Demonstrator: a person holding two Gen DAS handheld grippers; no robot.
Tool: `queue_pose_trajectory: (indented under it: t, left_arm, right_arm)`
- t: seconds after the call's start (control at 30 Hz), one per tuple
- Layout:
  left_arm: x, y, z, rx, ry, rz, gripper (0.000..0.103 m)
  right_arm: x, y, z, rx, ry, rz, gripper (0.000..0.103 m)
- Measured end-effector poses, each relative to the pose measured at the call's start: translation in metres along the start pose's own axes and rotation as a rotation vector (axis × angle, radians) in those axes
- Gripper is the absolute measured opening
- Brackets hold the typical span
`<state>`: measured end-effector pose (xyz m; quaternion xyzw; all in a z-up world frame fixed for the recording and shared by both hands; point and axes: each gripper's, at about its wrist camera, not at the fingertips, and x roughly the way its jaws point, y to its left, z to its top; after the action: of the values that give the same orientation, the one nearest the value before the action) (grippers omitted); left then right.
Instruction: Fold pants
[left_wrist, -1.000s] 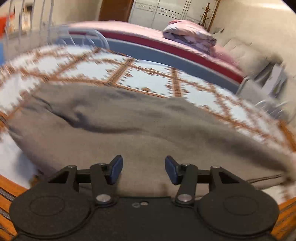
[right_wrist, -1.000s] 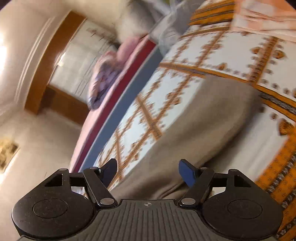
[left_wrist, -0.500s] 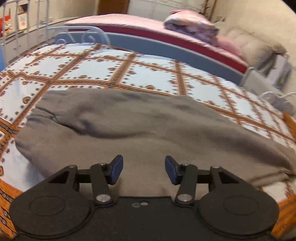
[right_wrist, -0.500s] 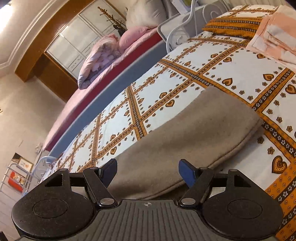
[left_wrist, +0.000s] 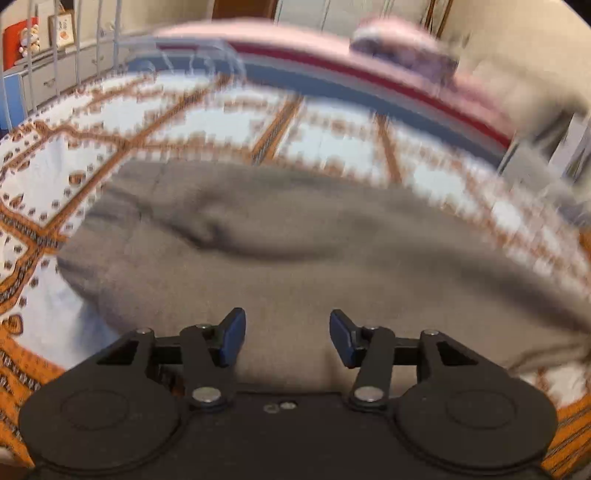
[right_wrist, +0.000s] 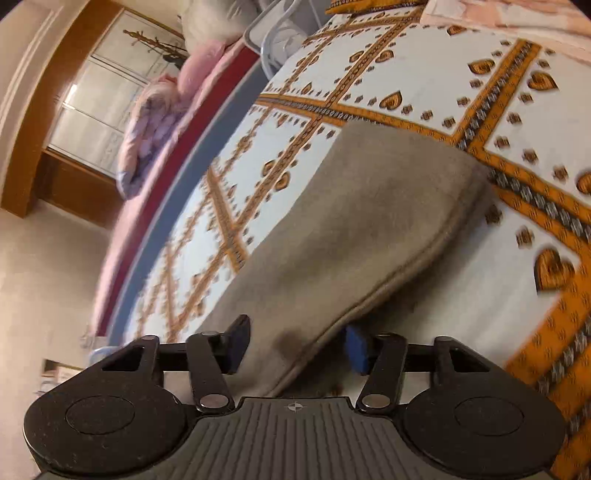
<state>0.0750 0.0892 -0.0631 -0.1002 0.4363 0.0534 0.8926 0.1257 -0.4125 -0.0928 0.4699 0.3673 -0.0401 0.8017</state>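
Observation:
Grey-brown pants (left_wrist: 295, 258) lie flat across a bed with a white and orange heart-pattern cover (left_wrist: 110, 155). My left gripper (left_wrist: 287, 338) is open and empty, just above the near edge of the pants. In the right wrist view the pants (right_wrist: 369, 221) run away from me with a hemmed edge on the right. My right gripper (right_wrist: 295, 345) is open, tilted, with the pants' edge lying between its two blue pads; the right pad (right_wrist: 356, 347) is partly under the fabric.
A second bed with a pink cover and a bundled quilt (left_wrist: 402, 51) stands beyond a blue rail. White metal bed frame (right_wrist: 280, 33) at the far end. Folded peach cloth (right_wrist: 517, 18) lies at the bed's top right. Wardrobe (right_wrist: 99, 103) behind.
Right gripper has moved down and forward so the pants' edge now sits between its pads. Left gripper has shifted slightly over the pants; its view is blurred by motion.

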Motion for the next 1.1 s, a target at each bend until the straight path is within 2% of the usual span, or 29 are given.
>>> queue_pose_trajectory:
  t: [0.03, 0.1, 0.23, 0.27, 0.3, 0.33, 0.4, 0.43, 0.53, 0.6, 0.67, 0.77, 0.8, 0.87, 0.97, 1.03, 1.1]
  left_arm:
    - [0.007, -0.002, -0.002, 0.02, 0.039, 0.018, 0.042]
    - [0.012, -0.005, -0.005, 0.074, 0.056, 0.034, 0.043]
    - [0.009, -0.004, -0.007, 0.087, 0.051, 0.03, 0.043]
    - [0.009, -0.004, -0.007, 0.09, 0.052, 0.029, 0.044]
    - [0.009, -0.005, -0.007, 0.093, 0.053, 0.029, 0.044]
    - [0.009, -0.005, -0.007, 0.094, 0.054, 0.028, 0.045]
    - [0.009, -0.004, -0.006, 0.087, 0.054, 0.027, 0.046]
    - [0.009, -0.004, -0.006, 0.088, 0.054, 0.028, 0.046]
    - [0.01, -0.008, -0.006, 0.103, 0.055, 0.031, 0.05]
    - [0.011, -0.01, -0.006, 0.11, 0.055, 0.032, 0.052]
    - [0.011, -0.011, -0.006, 0.115, 0.055, 0.038, 0.052]
    - [0.012, -0.013, -0.006, 0.118, 0.054, 0.043, 0.054]
    - [0.012, -0.013, -0.006, 0.119, 0.054, 0.043, 0.055]
    - [0.012, -0.014, -0.006, 0.123, 0.053, 0.044, 0.057]
    - [0.013, -0.016, -0.007, 0.137, 0.051, 0.052, 0.059]
    - [0.014, -0.017, -0.008, 0.144, 0.048, 0.053, 0.059]
    - [0.014, -0.015, -0.007, 0.136, 0.049, 0.047, 0.06]
  right_arm:
    - [0.004, 0.002, 0.003, -0.026, -0.004, -0.022, 0.005]
    - [-0.001, 0.017, 0.005, -0.112, -0.049, -0.025, 0.005]
    - [-0.057, 0.066, -0.007, -0.397, -0.258, 0.116, 0.005]
    - [-0.062, 0.066, -0.01, -0.432, -0.275, 0.136, 0.005]
    - [-0.055, 0.058, -0.008, -0.419, -0.246, 0.108, 0.005]
    - [-0.038, 0.043, -0.005, -0.375, -0.175, 0.036, 0.005]
    - [0.0, 0.005, 0.002, -0.236, 0.021, -0.089, 0.005]
    - [0.003, -0.009, 0.003, -0.179, 0.032, -0.094, 0.005]
    - [-0.019, -0.016, 0.011, -0.138, -0.064, -0.029, 0.006]
    - [-0.029, -0.024, 0.017, -0.106, -0.082, -0.016, 0.006]
    - [-0.031, -0.033, 0.026, -0.049, -0.095, -0.049, 0.006]
    - [-0.031, -0.056, 0.037, 0.094, -0.12, 0.001, 0.006]
    - [-0.031, -0.058, 0.041, 0.096, -0.126, 0.008, 0.006]
    - [-0.031, -0.045, 0.053, 0.021, -0.148, 0.003, 0.006]
    - [-0.058, 0.009, 0.072, -0.16, -0.269, 0.197, 0.005]
    - [-0.079, 0.046, 0.073, -0.292, -0.34, 0.311, 0.005]
    - [-0.088, 0.06, 0.069, -0.363, -0.377, 0.348, 0.005]
